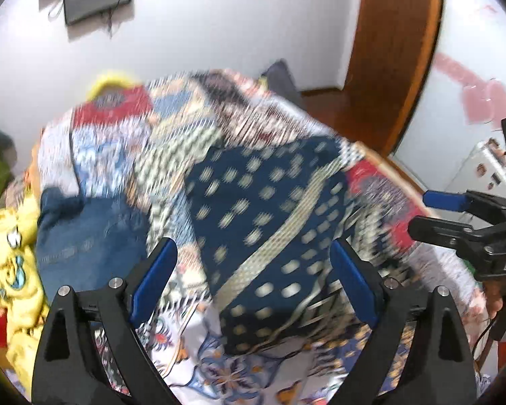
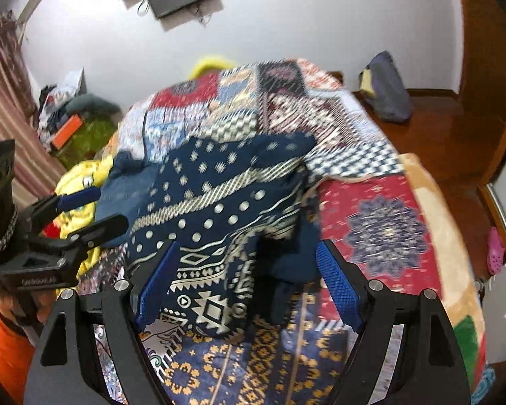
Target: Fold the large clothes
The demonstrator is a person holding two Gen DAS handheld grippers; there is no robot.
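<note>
Both grippers spread wide over the navy cloth on the bed.

The left gripper (image 1: pixel 253 280) and right gripper (image 2: pixel 246 280) hang with jaws wide apart, holding nothing, above the dotted navy cloth (image 2: pixel 219 209), which lies bunched mid-bed on the patchwork bedspread (image 2: pixel 371 222), toward its near edge. The risk, as I judge it: a pinch may catch the bedspread too or only one layer, skewing the fold, since both views are blurred.
</note>
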